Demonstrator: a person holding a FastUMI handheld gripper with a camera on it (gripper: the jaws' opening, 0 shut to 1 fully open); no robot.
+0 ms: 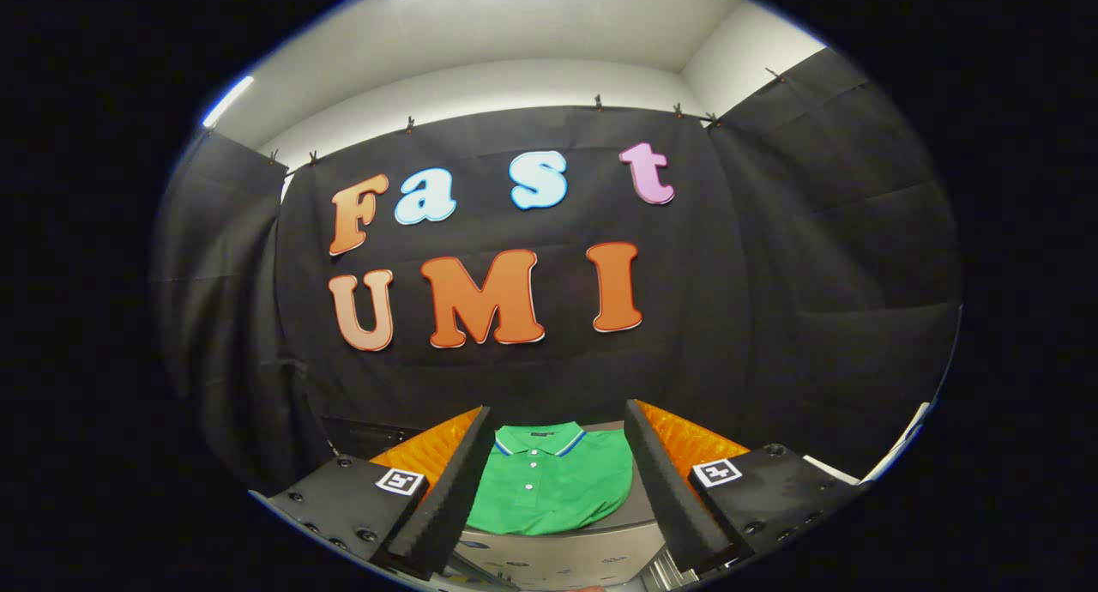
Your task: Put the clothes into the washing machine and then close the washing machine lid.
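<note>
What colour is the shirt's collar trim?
Blue and white stripes edge the collar of the green shirt, seen in the gripper view between the open tool.

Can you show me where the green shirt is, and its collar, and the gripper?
green shirt [549, 493]: gripper view, on its chest, lying flat between the open fingers.
collar [539, 440]: gripper view, on the striped edge at the shirt's top.
gripper [556, 420]: gripper view, midway between its fingertips, which touch nothing.

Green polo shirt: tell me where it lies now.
The green polo shirt lies flat on a grey surface, just ahead of the open tongs, framed between their fingers.
</note>
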